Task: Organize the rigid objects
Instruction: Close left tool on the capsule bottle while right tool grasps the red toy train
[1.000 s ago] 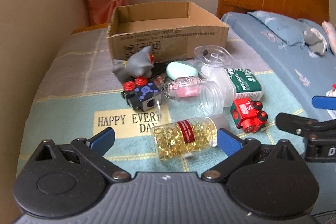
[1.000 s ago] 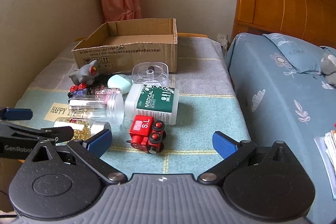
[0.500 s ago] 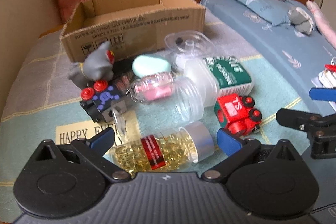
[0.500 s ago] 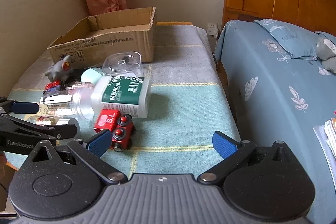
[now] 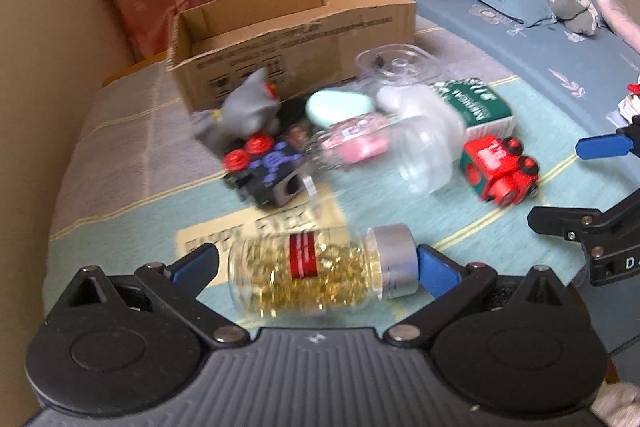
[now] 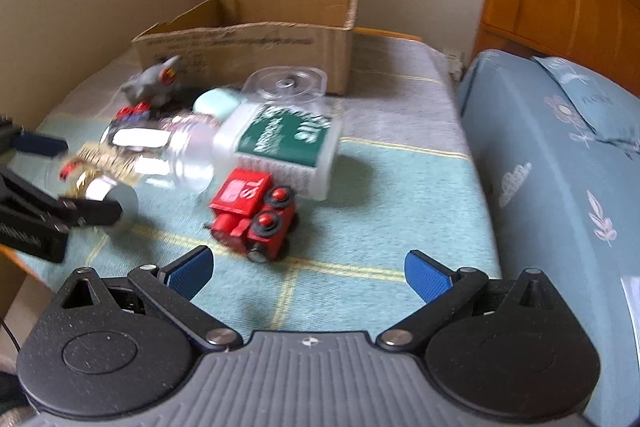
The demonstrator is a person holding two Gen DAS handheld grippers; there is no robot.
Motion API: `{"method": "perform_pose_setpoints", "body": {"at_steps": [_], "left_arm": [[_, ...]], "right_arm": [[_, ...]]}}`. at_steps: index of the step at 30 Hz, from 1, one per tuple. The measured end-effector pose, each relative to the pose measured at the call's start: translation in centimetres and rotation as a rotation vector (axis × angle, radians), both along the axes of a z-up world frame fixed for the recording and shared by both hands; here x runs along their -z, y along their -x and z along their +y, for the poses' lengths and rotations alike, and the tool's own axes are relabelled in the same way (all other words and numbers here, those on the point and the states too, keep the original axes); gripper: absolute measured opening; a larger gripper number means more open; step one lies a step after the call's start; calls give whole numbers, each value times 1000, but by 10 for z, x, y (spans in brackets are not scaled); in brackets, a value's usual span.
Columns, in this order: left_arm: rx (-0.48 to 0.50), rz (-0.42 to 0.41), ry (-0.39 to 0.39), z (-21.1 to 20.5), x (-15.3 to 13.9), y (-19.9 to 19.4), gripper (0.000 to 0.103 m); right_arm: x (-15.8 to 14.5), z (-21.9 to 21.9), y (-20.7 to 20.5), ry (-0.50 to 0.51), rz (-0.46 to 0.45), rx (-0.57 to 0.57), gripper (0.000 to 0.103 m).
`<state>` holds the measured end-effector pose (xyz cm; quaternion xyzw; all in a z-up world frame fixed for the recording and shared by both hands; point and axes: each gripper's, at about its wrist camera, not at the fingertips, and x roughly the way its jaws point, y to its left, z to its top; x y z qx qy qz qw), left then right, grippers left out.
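Observation:
A clear bottle of yellow capsules (image 5: 320, 273) with a silver cap lies on its side between the fingers of my left gripper (image 5: 316, 267). The jaws are wide; the right pad is at the cap, the left pad a little off the base. In the right wrist view the bottle (image 6: 96, 179) lies at the far left. A red toy train (image 6: 252, 211) sits just ahead of my open, empty right gripper (image 6: 308, 273). The train also shows in the left wrist view (image 5: 498, 169). An open cardboard box (image 5: 288, 39) stands at the back.
A grey toy figure (image 5: 250, 107), a black cube with red knobs (image 5: 264, 169), a mint oval case (image 5: 338, 105), a clear jar with a pink item (image 5: 380, 147), a green-labelled bottle (image 6: 284, 147) and a clear lid (image 6: 286, 83) are clustered before the box. A bed (image 6: 560, 155) lies right.
My left gripper has moved in so the capsule bottle now lies between its fingers. My right gripper has moved closer to the red train. Both views swung.

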<state>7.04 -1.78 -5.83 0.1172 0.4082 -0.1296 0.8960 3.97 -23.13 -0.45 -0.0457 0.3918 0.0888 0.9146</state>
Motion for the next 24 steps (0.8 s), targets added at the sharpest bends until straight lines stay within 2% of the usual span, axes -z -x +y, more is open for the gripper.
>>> {"method": "perform_pose_setpoints", "body": {"at_steps": [6,9,11,14,19,24], "left_arm": [[1,1,-2,15,12,3,102],[9,7,-2,13,20,-1,103],[13,1,36,15,22,-4,102],[-6,42,113,24,26,-12,103],[19,33,115,28,26,-14,103],[36,13,111,28,25,-13,102]], "right_arm": [[17,16,-6,34,27,-63,103],[20,18,-9,19,27,-81,103],[20,20,-12,21,24,-98,103],[21,20,-13,18,8,-114,103],[25,23,-15,8,-48,-103,103],[26,29,-23,3,-58,-96,103]]}}
